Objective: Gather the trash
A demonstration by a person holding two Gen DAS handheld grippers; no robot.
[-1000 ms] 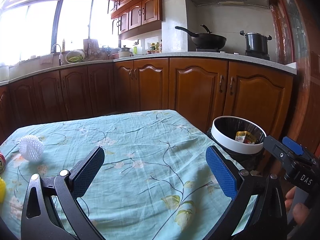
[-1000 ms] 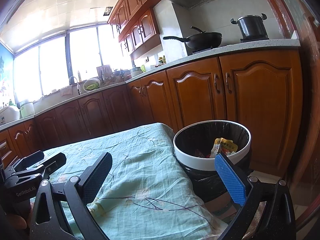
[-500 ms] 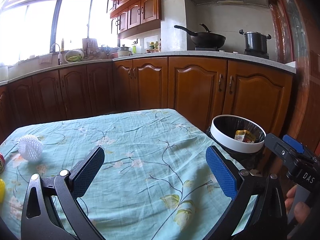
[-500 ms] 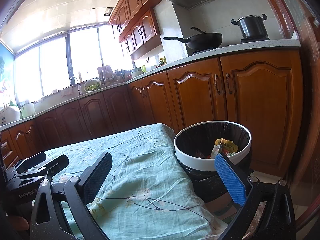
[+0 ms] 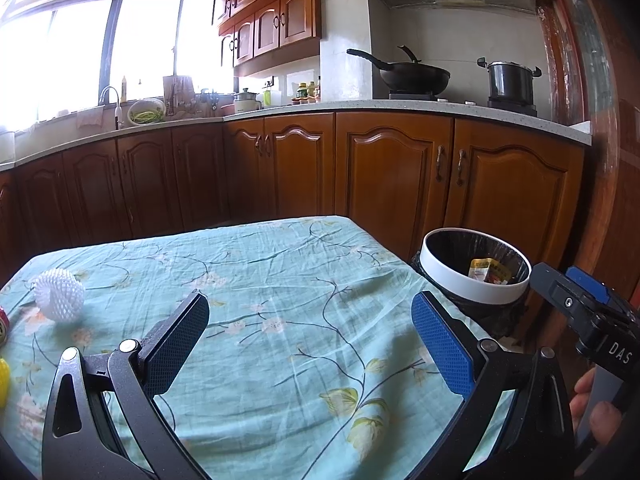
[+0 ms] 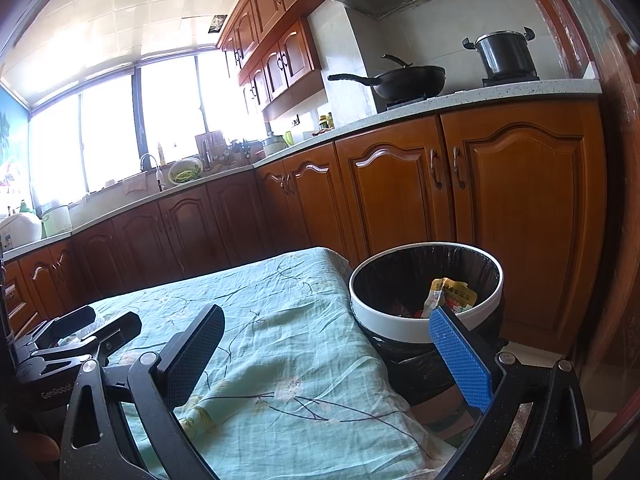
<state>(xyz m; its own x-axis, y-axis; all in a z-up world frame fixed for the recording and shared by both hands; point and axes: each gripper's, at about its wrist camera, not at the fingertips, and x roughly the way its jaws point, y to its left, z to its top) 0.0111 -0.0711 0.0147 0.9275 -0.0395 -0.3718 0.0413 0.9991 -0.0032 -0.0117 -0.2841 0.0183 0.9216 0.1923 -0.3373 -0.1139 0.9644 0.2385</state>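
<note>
Both the left gripper and right gripper hang with jaws spread, empty. The white spiky foam-net ball, left of the left jaws on the surface, looks light and squashy; a gentle pinch across its middle should suit.

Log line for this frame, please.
left tongs: open, empty | right tongs: open, empty | bin: holds wrappers | white foam net: on tablecloth

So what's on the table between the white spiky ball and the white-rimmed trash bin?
In the left wrist view, only bare floral tablecloth between white spiky ball and white-rimmed trash bin.
</note>
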